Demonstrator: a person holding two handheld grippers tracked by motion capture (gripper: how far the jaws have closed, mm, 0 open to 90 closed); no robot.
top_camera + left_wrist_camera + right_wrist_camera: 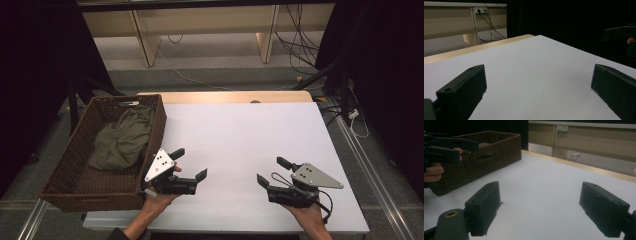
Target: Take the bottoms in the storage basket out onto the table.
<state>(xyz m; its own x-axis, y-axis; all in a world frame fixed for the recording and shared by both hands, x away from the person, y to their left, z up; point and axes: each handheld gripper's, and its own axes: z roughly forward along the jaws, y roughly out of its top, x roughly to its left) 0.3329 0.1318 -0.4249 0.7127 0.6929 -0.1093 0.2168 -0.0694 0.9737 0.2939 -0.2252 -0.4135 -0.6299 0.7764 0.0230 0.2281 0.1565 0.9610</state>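
Note:
A dark brown wicker basket [75, 150] stands at the table's left edge, and an olive-green cloth [122, 140] lies crumpled inside it. My left gripper [190, 164] rests low over the white table [240, 135] just right of the basket, jaws wide apart with nothing between them. In the left gripper view its gripper [539, 85] frames bare white surface. My right gripper [272, 171] sits near the front right of the table, open and empty too. The right gripper view has its gripper [540, 205] over the white top, with the basket [486, 155] and the left gripper [449, 147] farther off.
The table's wooden far edge [225, 96] borders a grey floor with cables [305, 45] and wooden furniture legs [145, 45]. Black curtains hang on both sides. A metal rail [365, 165] runs along the table's right side.

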